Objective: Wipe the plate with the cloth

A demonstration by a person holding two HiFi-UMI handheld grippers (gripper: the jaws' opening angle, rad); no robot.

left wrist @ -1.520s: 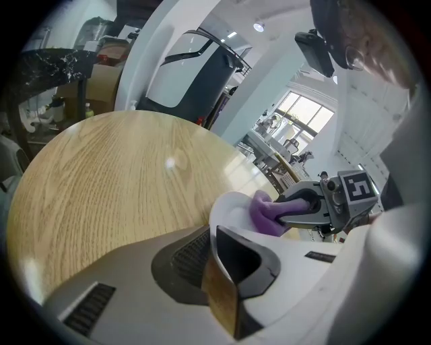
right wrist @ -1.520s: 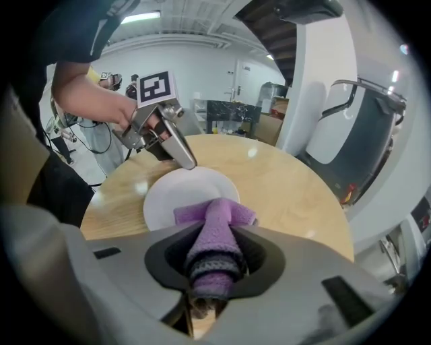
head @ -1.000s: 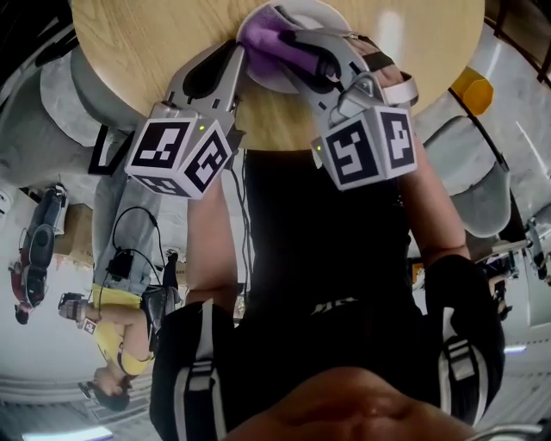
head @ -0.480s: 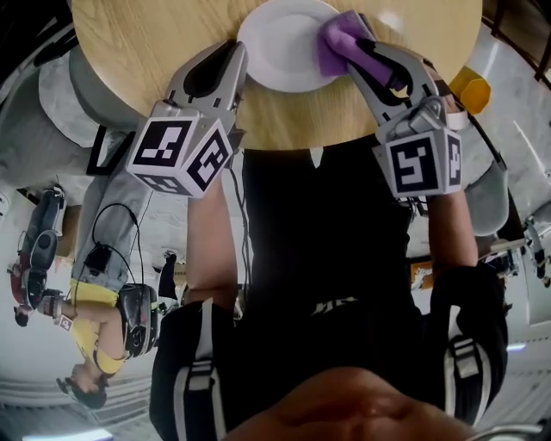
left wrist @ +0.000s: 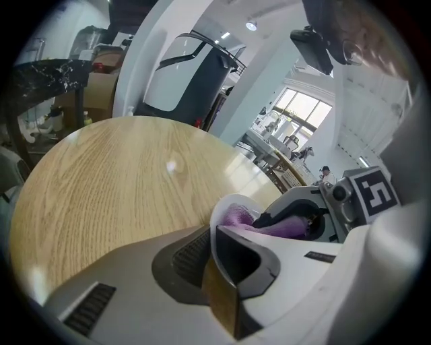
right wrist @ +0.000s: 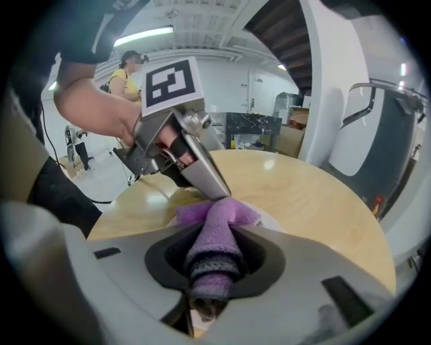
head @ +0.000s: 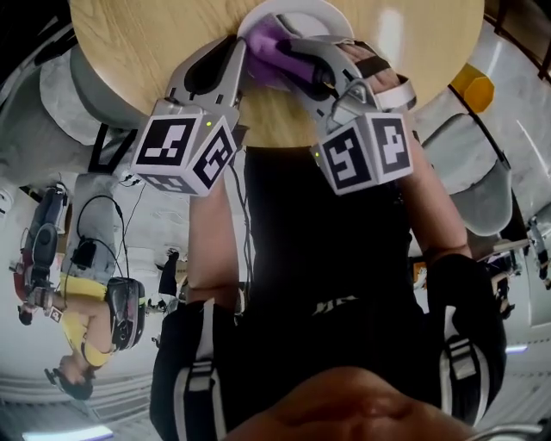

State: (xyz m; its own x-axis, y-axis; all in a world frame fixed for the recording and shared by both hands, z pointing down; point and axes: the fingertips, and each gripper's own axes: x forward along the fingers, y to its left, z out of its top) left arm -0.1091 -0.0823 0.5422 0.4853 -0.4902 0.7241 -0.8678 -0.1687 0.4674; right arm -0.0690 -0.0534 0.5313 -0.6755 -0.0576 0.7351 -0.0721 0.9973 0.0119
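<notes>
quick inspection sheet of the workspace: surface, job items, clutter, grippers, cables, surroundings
Surface: round wooden table.
Job's things: white plate near the table's edge; purple cloth pressed onto it.
Clutter: nothing seen.
Grippers: left gripper clamped on the plate's rim; right gripper shut on the cloth.
Cables: thin cable hanging below the table edge.
Surroundings: grey chair by the table; person in yellow in the background.

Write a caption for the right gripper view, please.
The right gripper presses its clamped purple cloth onto the white plate, whose rim the left gripper grips, on a wooden table.
</notes>
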